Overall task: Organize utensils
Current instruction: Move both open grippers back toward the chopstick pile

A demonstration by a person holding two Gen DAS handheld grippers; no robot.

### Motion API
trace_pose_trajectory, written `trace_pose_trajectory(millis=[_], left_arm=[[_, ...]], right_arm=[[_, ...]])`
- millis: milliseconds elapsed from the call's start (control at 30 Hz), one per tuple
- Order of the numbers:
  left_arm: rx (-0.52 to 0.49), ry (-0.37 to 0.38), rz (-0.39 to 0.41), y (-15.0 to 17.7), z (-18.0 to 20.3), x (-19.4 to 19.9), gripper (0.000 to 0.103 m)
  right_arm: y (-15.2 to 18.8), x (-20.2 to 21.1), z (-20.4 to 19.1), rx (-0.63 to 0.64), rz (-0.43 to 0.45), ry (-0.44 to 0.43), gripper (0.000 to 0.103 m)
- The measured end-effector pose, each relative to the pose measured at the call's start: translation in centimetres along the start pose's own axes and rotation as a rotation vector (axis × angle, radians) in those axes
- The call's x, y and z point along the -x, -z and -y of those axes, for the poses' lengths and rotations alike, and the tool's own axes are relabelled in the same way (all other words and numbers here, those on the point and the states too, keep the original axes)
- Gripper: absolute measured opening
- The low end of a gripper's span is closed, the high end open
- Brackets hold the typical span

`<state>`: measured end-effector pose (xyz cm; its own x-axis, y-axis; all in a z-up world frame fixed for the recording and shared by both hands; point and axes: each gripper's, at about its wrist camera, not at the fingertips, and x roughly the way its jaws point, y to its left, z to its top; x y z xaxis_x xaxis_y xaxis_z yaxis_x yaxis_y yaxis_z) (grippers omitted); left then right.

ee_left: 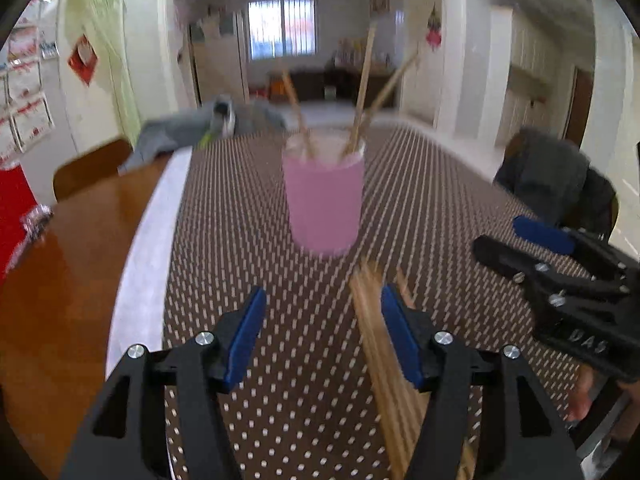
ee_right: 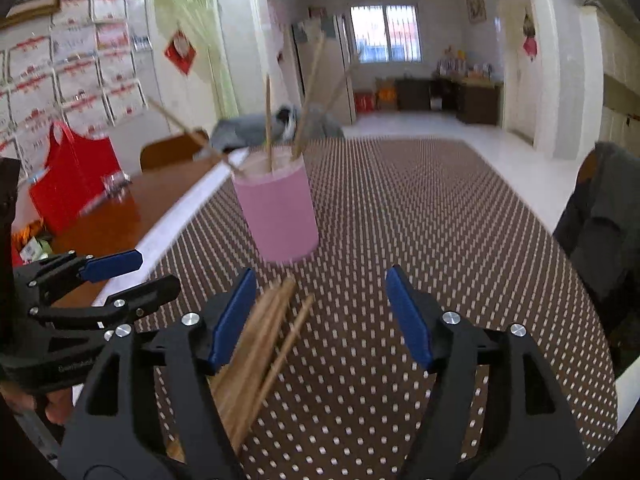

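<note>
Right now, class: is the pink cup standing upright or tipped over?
Upright. The pink cup stands on its base on the dotted mat, mouth up, with chopsticks leaning out of the top.

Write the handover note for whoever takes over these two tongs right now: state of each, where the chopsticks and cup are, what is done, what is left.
Left tongs: open, empty, above the near end of the loose chopsticks.
Right tongs: open, empty, beside the same pile.
Pink cup: upright on the dotted mat, just beyond the pile.
Done: a few chopsticks in the cup.
Left: pick up the loose pile and put it in the cup.
</note>
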<state>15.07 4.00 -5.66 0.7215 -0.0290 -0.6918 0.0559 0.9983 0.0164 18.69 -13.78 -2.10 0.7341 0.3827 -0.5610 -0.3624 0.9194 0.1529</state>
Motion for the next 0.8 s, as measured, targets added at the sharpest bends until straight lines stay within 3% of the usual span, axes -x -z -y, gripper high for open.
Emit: trace_pose_trajectory(millis=[167, 333, 800], left_arm=[[-0.023, 0.033, -0.120, 2.0, -0.1, -2.8, 0.060], [-0.115, 0.034, -0.203, 3.6, 1.2, -4.5, 0.060], [-0.087, 0.007, -0.248, 2.7, 1.3, -5.9, 0.062]], right_arm=[[1.5, -1.4, 0.4, -0.004, -0.082, 0.008, 0.068], [2.5, -2.2, 0.8, -0.010, -0.121, 0.012, 0.068], [3.1, -3.8, 1.0, 0.000, -0.177, 0.003, 0.069]])
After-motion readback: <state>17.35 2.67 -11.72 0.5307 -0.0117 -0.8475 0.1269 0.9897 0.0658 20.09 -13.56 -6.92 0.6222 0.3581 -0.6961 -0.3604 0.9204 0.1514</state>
